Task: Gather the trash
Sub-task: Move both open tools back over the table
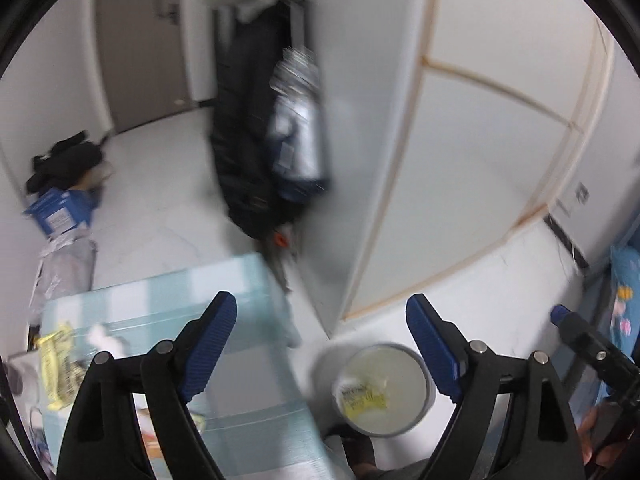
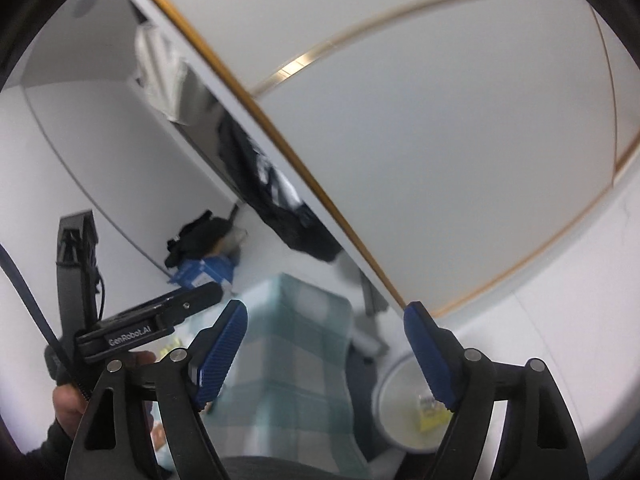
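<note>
Trash shows in two places: a yellow wrapper (image 1: pixel 366 398) lies inside the round grey bin (image 1: pixel 430 396) on the white floor (image 1: pixel 160 208), and another yellow wrapper (image 1: pixel 56 364) lies with a crumpled white tissue (image 1: pixel 106 338) on the surface (image 1: pixel 224 292), which wears a pale blue checked cloth. The bin stands just beside the surface, at its right in the left wrist view, with a pale liner inside it.

The left gripper (image 1: pixel 322 308) hangs above the gap between surface and bin; its blue-padded fingers (image 1: pixel 212 344) stand wide apart and carry nothing. The right gripper (image 2: pixel 326 316) also has its fingers (image 2: pixel 224 352) spread wide with nothing between them, and through them the bin (image 2: pixel 390 396) with its yellow wrapper (image 2: pixel 432 412) shows low on the right, the checked surface (image 2: pixel 304 328) in the middle. In the right wrist view the left gripper (image 2: pixel 200 296) juts in from the left, a hand (image 2: pixel 70 400) visible below it.

A white wardrobe (image 1: pixel 460 140) with thin gold trim fills the right side of both views. Dark clothes (image 1: pixel 248 140) hang in its open part. Farther off on the floor sit a blue box (image 1: pixel 60 208) and a heap of black fabric (image 1: pixel 66 160). Both views are blurred.
</note>
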Available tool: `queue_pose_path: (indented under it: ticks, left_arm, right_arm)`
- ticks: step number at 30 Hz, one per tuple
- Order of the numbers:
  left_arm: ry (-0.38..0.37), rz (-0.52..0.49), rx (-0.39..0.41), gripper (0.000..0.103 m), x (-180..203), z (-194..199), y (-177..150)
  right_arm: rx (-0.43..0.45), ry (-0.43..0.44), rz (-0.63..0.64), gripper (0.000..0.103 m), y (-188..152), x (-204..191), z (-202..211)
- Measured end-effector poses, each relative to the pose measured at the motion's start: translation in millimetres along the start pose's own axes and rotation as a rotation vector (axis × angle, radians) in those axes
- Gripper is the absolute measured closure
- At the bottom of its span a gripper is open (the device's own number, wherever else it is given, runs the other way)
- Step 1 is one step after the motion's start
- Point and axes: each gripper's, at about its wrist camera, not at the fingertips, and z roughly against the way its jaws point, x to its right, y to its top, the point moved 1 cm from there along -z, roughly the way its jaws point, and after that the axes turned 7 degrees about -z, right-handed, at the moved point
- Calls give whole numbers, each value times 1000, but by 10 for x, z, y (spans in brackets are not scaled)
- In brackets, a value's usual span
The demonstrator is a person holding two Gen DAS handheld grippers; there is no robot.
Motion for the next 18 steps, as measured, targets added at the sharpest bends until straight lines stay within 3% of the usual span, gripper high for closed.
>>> queue_pose_path:
  ticks: [5,12,18]
  left_arm:
    - [48,73,83,15,-324,411,-45]
    - [163,111,216,3,-704,972,-137]
    - [217,182,267,1,-1068,1217,-288]
  right_arm:
    - [81,38,96,17,38,-480,186]
    - [163,107,275,8,-149,-1253,274]
    - [210,157,388,5,-364,-1729,295]
